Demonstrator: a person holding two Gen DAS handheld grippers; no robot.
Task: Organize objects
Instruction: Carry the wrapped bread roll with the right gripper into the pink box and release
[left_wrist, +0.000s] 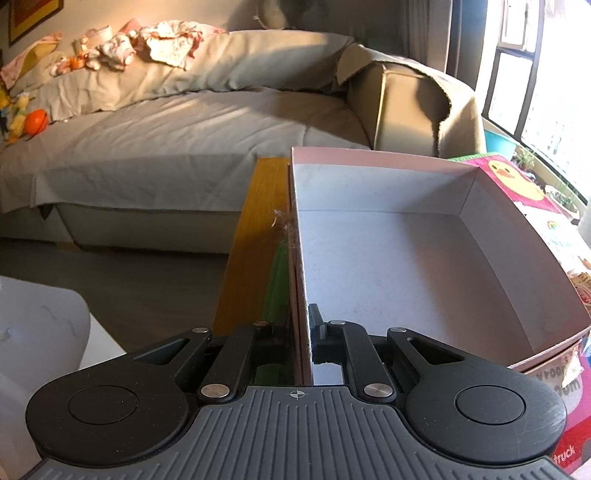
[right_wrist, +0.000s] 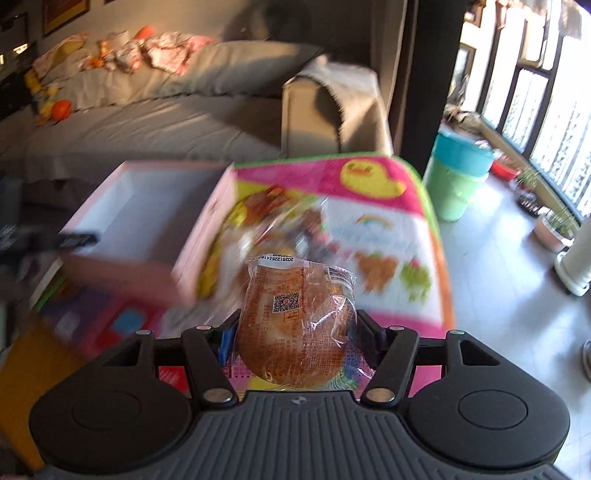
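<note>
Right tongs (right_wrist: 297, 328) were clamped on a wrapped bun (right_wrist: 295, 317), held in the air above the colourful mat (right_wrist: 388, 229), just right of the pink box (right_wrist: 147, 206). Left tongs (left_wrist: 301, 332) were pinching the box's near side wall (left_wrist: 301, 280), steadying it on the desk (left_wrist: 258, 236). The box looked empty inside. To do this bit well I'd carry the bun over the rim, lower it flat onto the white floor, then let go, keeping the left grip firm so the box doesn't slide
</note>
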